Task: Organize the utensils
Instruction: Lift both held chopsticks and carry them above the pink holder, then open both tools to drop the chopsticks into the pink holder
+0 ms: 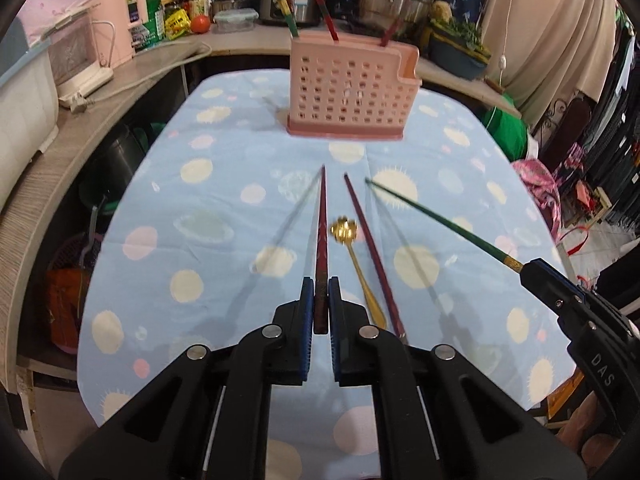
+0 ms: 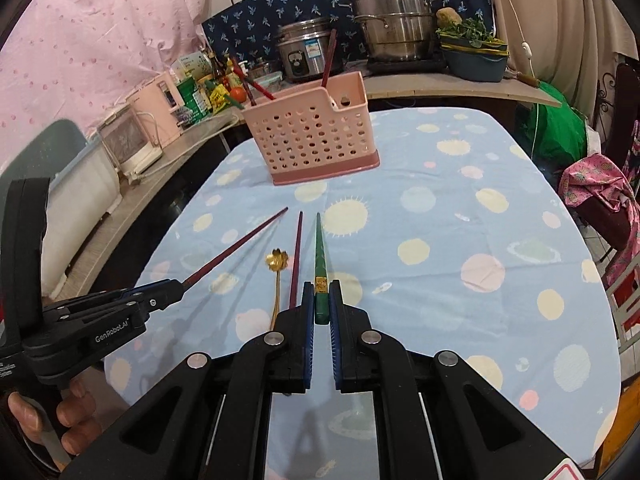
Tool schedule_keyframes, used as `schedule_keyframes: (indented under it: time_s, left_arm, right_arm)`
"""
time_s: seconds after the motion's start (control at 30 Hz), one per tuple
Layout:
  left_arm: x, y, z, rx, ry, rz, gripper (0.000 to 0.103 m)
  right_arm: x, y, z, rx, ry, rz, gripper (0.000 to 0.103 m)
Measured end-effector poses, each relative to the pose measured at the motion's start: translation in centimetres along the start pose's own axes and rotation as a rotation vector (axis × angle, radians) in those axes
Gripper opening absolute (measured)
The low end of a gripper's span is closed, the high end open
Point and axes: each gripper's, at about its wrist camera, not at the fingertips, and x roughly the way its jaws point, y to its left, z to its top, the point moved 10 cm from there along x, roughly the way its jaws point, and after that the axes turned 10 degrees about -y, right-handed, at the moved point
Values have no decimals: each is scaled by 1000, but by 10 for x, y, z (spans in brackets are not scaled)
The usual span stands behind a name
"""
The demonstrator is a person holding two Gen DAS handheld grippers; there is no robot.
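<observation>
Ahead of the tools a blue tablecloth (image 2: 440, 208) with pale planets covers the table. Beyond it on the counter stand a rice cooker (image 2: 306, 50) and a steel steamer pot (image 2: 394, 20); far left, a pink appliance (image 1: 112, 28); a tomato (image 1: 200, 23).

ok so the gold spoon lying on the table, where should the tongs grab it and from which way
Grip the gold spoon by its slim handle, near the middle, coming straight down from above. It lies flat on the tablecloth with the flower-shaped bowl pointing toward the pink holder. A dark red chopstick lies close along its right, so the left side probably offers more room for the tongs.
</observation>
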Motion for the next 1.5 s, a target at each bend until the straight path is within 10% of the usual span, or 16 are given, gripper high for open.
schedule_keyframes:
  time_s: [1.07,1.5]
  left_arm:
    - [-60,-10,314,-77,-483,-93,7]
    - [-23,3,386,-64,-557,10,7]
  right_arm:
    - [15,2,274,56,-414,46,8]
    - [87,17,337,58,-455,52,8]
